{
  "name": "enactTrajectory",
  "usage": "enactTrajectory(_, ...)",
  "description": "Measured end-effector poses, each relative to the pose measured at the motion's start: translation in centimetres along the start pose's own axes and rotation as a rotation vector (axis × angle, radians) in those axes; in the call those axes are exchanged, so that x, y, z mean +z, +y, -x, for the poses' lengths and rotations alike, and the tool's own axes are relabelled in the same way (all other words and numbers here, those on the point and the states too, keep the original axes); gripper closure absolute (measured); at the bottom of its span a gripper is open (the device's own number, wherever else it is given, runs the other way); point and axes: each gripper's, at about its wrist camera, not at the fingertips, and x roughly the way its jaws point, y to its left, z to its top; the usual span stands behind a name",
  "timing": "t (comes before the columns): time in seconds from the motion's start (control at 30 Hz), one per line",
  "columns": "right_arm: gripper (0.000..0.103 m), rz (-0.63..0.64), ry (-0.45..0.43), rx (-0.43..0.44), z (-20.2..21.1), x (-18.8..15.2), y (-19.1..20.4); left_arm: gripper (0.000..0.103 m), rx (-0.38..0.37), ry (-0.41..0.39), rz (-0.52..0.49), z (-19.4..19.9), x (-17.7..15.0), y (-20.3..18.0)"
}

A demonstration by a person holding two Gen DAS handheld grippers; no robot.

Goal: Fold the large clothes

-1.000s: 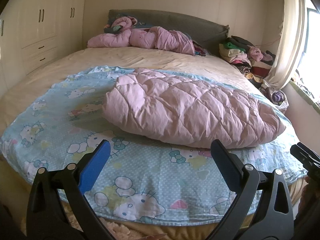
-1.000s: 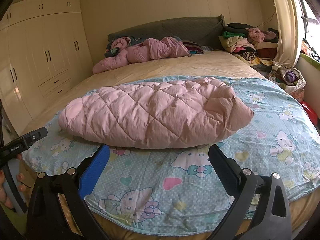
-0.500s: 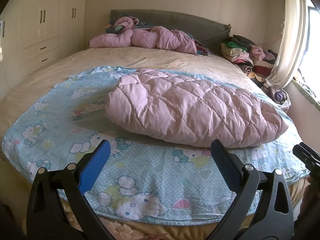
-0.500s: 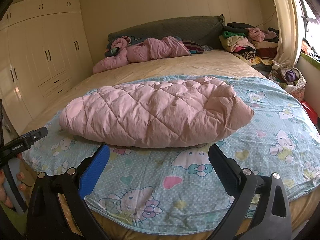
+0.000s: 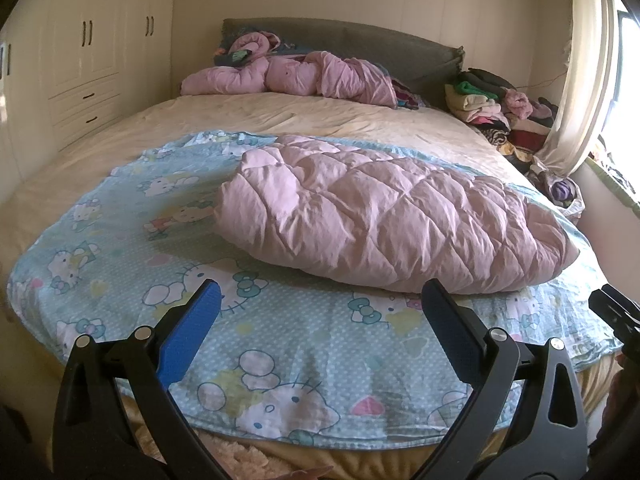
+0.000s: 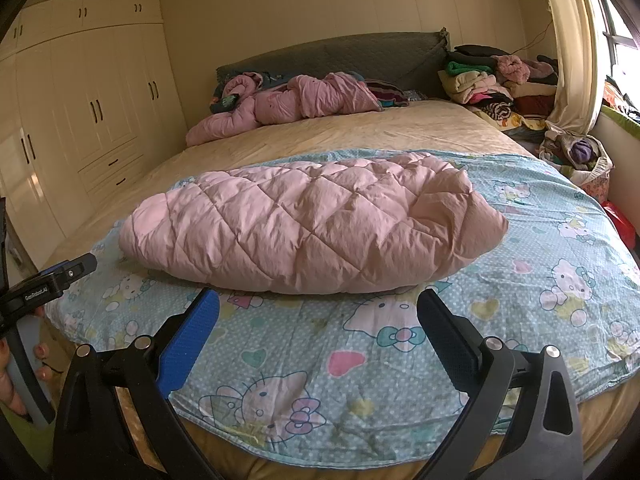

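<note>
A pink quilted padded garment (image 5: 384, 216) lies folded in a puffy bundle on a light blue cartoon-cat sheet (image 5: 120, 248) spread over the bed; it also shows in the right wrist view (image 6: 312, 228). My left gripper (image 5: 320, 312) is open and empty, held above the sheet's near edge, short of the garment. My right gripper (image 6: 318, 312) is open and empty, likewise just short of the garment's near side. The left gripper's body shows at the left edge of the right wrist view (image 6: 48, 284).
A crumpled pink jacket (image 5: 296, 76) lies by the grey headboard (image 5: 360, 46). Stacked folded clothes (image 6: 492, 80) sit at the bed's far right by the curtain (image 5: 576, 80). Cream wardrobes (image 6: 80, 100) line the left wall. The beige mattress (image 5: 280, 116) stretches behind the sheet.
Both grippers stay open. The left wrist view has shifted slightly, so the garment sits a little further right and up in frame; the right view has barely changed.
</note>
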Motion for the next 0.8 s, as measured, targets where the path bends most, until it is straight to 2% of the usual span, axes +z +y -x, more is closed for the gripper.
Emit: enactTrajectory(0.8, 0.004, 0.001, 0.002, -0.002, -0.08, -0.03, 0.18, 0.009, 0.015, 0.001, 0.001, 0.06, -0.16, 0.68)
